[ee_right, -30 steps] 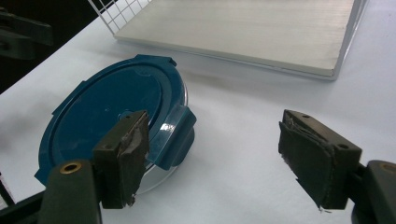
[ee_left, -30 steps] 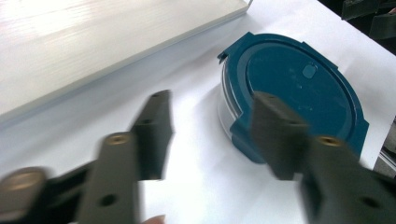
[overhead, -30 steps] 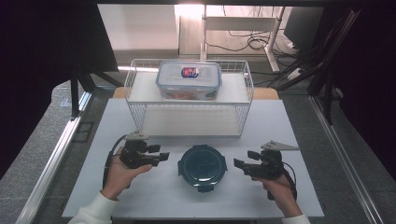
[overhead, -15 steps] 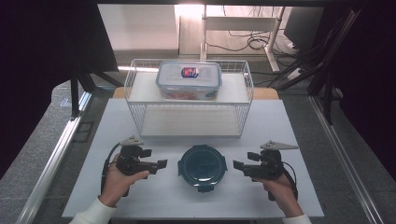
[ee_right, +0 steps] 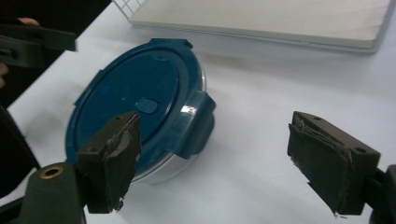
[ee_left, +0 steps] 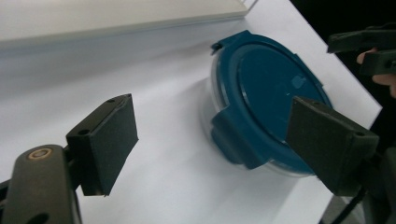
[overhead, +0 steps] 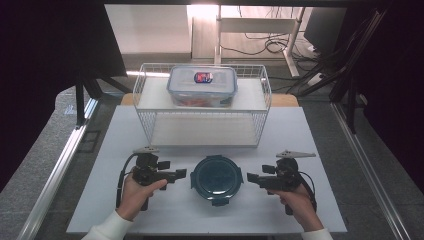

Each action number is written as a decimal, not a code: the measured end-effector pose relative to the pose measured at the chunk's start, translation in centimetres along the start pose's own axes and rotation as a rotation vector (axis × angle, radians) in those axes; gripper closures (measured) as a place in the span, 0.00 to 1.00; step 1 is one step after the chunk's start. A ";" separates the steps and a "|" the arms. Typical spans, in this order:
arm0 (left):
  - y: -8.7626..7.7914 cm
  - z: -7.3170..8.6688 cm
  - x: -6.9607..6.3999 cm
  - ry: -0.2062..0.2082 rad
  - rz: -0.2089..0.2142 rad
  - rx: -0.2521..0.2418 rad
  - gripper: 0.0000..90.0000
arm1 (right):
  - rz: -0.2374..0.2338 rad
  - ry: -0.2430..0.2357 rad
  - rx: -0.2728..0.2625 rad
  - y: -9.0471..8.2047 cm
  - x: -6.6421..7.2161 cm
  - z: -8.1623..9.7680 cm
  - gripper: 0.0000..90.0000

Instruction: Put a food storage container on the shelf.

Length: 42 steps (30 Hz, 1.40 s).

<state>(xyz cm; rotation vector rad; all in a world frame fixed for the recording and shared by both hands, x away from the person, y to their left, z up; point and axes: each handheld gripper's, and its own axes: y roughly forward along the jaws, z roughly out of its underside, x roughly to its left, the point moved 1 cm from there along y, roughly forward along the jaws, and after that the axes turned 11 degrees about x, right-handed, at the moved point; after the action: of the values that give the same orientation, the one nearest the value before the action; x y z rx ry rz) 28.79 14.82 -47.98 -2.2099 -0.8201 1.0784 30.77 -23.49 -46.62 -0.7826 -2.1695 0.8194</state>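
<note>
**While both grippers stand open: round container, handling notes**

High view. With nothing held yet, you have the round container (overhead: 217, 178) sitting on the white table (overhead: 320, 130), between your two hands and near the front edge. The left gripper (overhead: 181, 173) points at its left side, the right gripper (overhead: 252, 178) at its right; both stop short of it. Behind stands a wire basket (overhead: 145, 95) with a rectangular box (overhead: 202, 86) on its shelf.

Left gripper view. Jaws are wide apart and have just been opening, with nothing between the pads. The blue lid (ee_left: 266, 88) carries a locking flap (ee_left: 236, 135) on the near side. Below the lid shows a clear wall, glass or hard plastic, I cannot tell which.

Right gripper view. Jaws have likewise just been opening and are empty. Another flap (ee_right: 194, 123) faces you.

Judgement: stiff, smooth and probably slippery on the lid face; breakable if glass. Contents are not visible, so weight is unknown. Take hold at a flap or the rim, not the flat top.
</note>
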 end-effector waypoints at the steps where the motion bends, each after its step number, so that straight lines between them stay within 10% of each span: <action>1: 0.0 0.0 0.0 0.000 0.000 0.000 0.16 | 0.000 0.000 0.000 0.0 0.0 0.0 0.19; 21: 5.3 0.2 0.5 -0.193 0.227 0.127 0.12 | -0.172 0.115 0.142 5.9 0.2 -1.3 0.16; 30: 6.6 0.3 0.2 -0.202 0.309 0.161 0.20 | -0.230 0.170 0.182 7.0 0.2 -1.0 0.21; 42: 5.8 0.6 -0.1 -0.255 0.283 0.123 0.40 | -0.295 0.287 0.185 6.5 -0.1 -0.8 0.36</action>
<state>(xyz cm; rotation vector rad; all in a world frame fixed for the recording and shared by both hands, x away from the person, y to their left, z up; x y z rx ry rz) 29.93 11.01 -52.24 -2.1552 -0.5331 1.5286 33.33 -19.27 -50.94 -0.4418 -1.8651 0.6957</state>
